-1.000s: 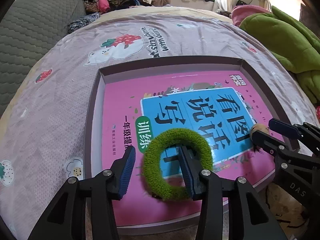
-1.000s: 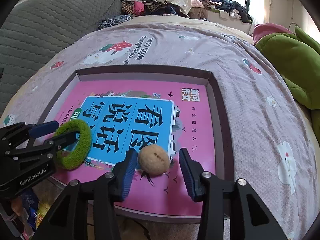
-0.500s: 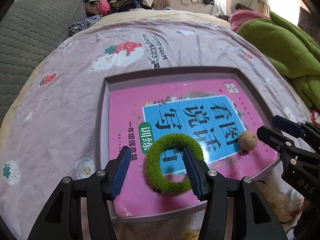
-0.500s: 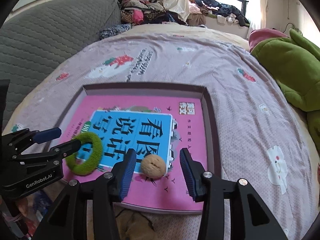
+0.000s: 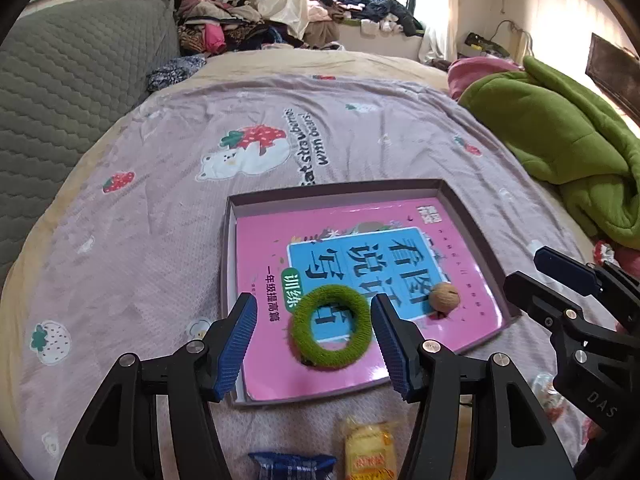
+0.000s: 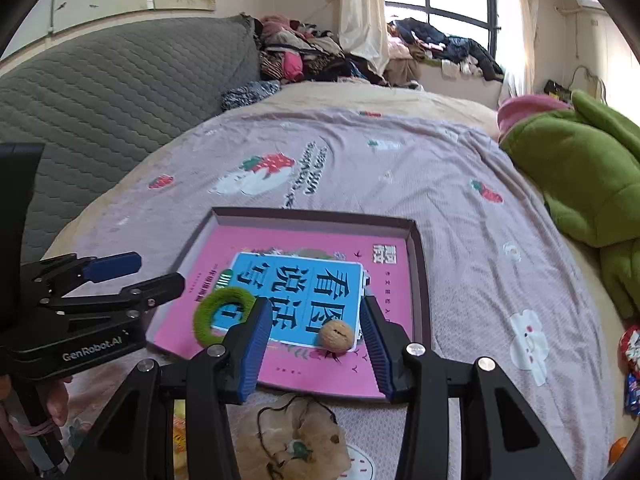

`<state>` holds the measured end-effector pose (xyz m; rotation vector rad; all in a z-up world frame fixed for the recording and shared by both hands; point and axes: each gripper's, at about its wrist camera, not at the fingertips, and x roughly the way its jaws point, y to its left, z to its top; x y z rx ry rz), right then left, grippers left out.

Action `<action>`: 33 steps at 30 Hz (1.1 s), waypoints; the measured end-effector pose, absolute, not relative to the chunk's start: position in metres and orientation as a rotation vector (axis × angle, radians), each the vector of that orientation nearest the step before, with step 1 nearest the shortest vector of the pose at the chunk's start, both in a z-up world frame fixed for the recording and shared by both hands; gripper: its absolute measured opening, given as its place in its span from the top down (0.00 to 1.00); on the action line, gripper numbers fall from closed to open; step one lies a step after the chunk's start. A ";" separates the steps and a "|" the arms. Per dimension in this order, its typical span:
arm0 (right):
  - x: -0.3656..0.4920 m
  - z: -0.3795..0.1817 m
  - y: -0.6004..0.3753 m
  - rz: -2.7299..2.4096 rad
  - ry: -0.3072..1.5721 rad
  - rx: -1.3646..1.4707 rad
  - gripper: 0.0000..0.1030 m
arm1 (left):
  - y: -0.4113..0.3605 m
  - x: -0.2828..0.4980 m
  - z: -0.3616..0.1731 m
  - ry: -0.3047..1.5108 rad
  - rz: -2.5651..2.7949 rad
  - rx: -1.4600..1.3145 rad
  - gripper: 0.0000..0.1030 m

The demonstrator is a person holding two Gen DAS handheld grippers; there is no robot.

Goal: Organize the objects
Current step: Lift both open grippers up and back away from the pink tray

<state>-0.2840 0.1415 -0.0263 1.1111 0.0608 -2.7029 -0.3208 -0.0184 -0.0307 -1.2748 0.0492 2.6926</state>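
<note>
Shallow tray on the bed, a pink book filling its floor. On the book's near part, a green ring flat, a walnut just to the ring's right, apart from it. Left tongs spread, having just been opening, raised over the ring with nothing between the pads. Right tongs spread too, framing the walnut without touching it. Near the tray's front edge, a yellow packet and a blue packet, both cut off at the bottom; a beige cloth thing, half hidden behind the right tongs, hard to identify. Part of a hand under the left tongs' handle.
</note>
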 end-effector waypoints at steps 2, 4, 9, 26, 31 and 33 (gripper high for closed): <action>-0.276 -0.018 0.141 -2.704 0.077 1.089 0.56 | -0.019 -0.314 -0.024 0.041 2.695 -1.264 0.41; -0.270 -0.010 0.141 -2.712 0.075 1.069 0.55 | -0.020 -0.308 -0.020 0.032 2.702 -1.256 0.41; -0.249 0.008 0.145 -2.717 0.048 1.019 0.49 | -0.026 -0.291 -0.005 0.003 2.721 -1.225 0.41; -0.204 0.033 0.146 -2.717 0.044 0.932 0.49 | -0.035 -0.238 0.020 0.000 2.763 -1.135 0.41; -0.194 0.035 0.142 -2.710 0.050 0.908 0.49 | -0.041 -0.226 0.014 0.014 2.771 -1.146 0.41; -0.191 0.033 0.139 -2.700 0.067 0.910 0.48 | -0.043 -0.224 0.011 0.017 2.774 -1.156 0.41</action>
